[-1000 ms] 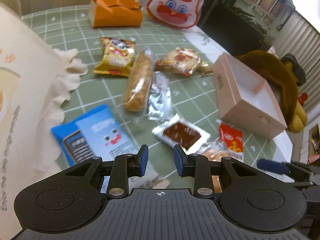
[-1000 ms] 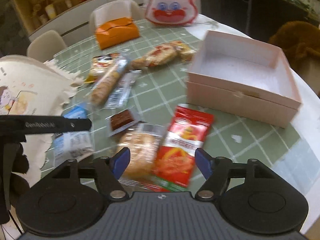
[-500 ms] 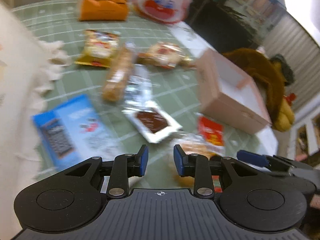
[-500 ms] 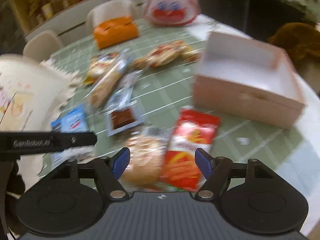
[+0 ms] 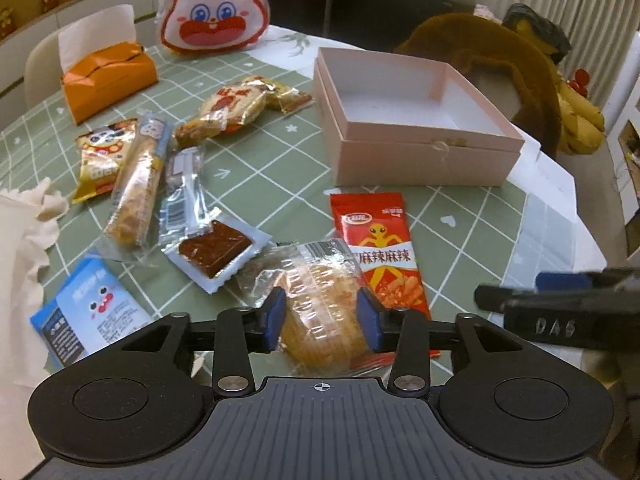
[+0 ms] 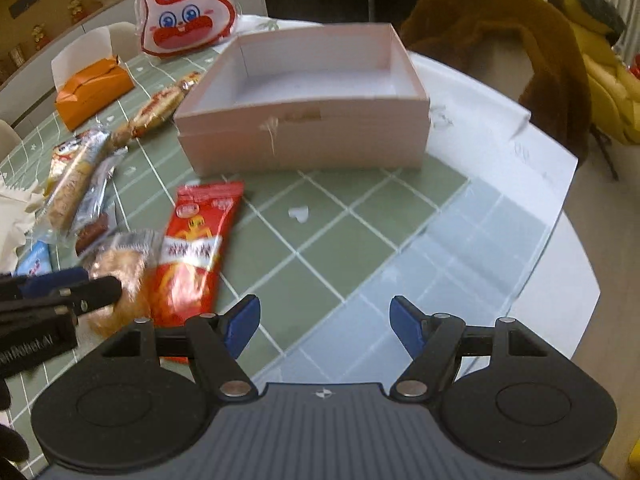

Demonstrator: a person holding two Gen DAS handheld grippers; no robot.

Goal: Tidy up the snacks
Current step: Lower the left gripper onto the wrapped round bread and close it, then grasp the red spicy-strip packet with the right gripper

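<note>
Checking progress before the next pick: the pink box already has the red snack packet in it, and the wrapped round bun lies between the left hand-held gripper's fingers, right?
Not quite. The pink box is empty; the left wrist view shows the red snack packet on the table beside the wrapped round bun, which does lie between the left hand-held gripper fingers.

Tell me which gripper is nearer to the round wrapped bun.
Left. The left gripper has its open jaws, which have just been opening, on either side of the round wrapped bun. The right gripper hangs open over bare tablecloth, beyond the red snack packet.
</note>
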